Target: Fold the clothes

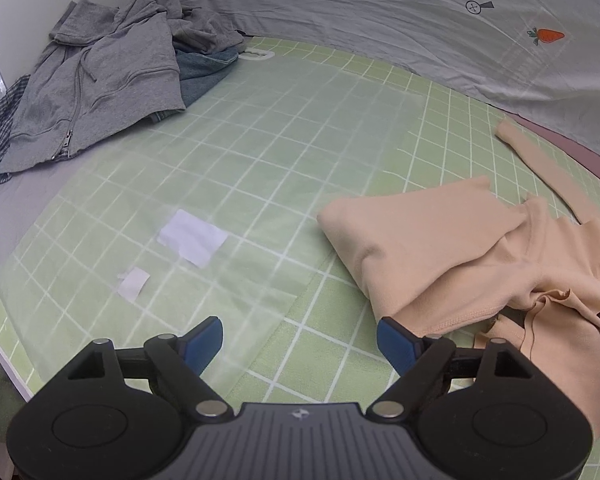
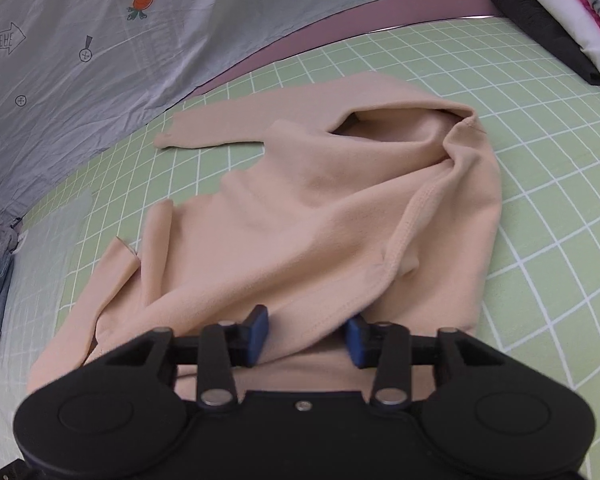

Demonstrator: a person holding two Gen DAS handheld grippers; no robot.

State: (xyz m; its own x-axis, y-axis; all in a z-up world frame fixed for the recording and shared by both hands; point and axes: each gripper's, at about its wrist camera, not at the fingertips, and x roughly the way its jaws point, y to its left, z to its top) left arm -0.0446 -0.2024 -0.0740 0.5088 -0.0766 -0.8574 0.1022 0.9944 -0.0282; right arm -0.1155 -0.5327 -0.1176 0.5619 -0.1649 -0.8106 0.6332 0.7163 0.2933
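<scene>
A peach long-sleeved top (image 2: 300, 208) lies crumpled on the green grid mat (image 2: 520, 160); it also shows at the right of the left wrist view (image 1: 440, 248), partly folded. My right gripper (image 2: 307, 334) has a fold of the top's hem between its blue pads (image 2: 260, 330), jaws half closed around the cloth. My left gripper (image 1: 300, 342) is open and empty above the mat, just left of the top's near edge. One sleeve (image 2: 204, 130) stretches toward the far left.
A pile with a grey zip hoodie (image 1: 96, 80), a denim piece and a checked shirt lies at the far left. A grey printed sheet (image 1: 380, 12) covers the back. White paper scraps (image 1: 192, 236) lie on the mat. Folded clothes (image 2: 572, 12) sit at far right.
</scene>
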